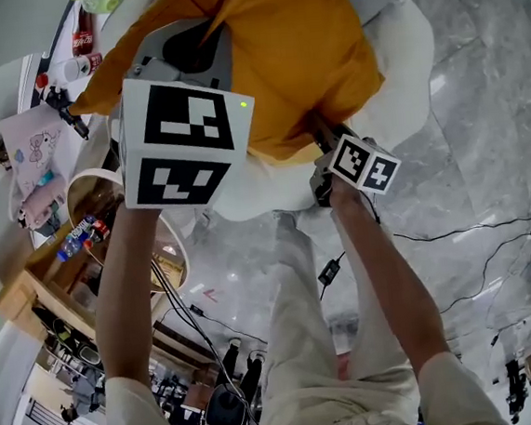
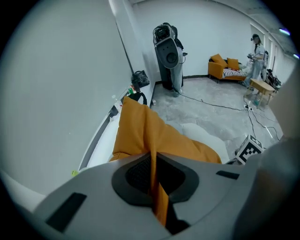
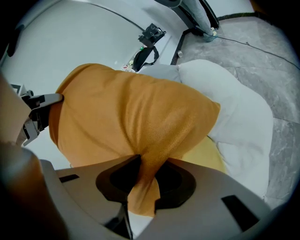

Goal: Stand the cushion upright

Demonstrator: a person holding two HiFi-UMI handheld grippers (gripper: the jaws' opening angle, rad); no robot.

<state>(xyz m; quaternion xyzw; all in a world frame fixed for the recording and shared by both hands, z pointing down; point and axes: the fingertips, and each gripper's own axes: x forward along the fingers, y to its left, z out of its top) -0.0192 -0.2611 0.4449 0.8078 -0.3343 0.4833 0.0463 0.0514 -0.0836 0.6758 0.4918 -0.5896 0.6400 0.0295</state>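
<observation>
Head view: a white seat (image 1: pixel 414 62) fills the far part of the scene above the grey marble floor (image 1: pixel 483 139). It carries the orange cushion (image 1: pixel 278 56), which rests on its padding next to a pale wall (image 2: pixel 61 93). The cushion shows its broad face to the downward-looking camera, so it appears to be tilted or lying rather than upright, and the task reads as under way.

Both arms reach forward from the near side. The left gripper (image 2: pixel 157 187) holds the cushion's left edge and the right gripper (image 3: pixel 143 187) holds the near right corner. Two holds set well apart probably allow the soft body to be swung as one piece without sagging or twisting.

In the left gripper view the fingers (image 2: pixel 136 173) are closed tight on a thin fold of orange fabric, and the cushion rises from it as a ridge. In the right gripper view the fingers (image 3: pixel 112 180) clamp a thicker bunched corner, so they stand slightly apart. Pinching cover fabric rather than the stuffed bulk likely suits the narrow opening.
</observation>
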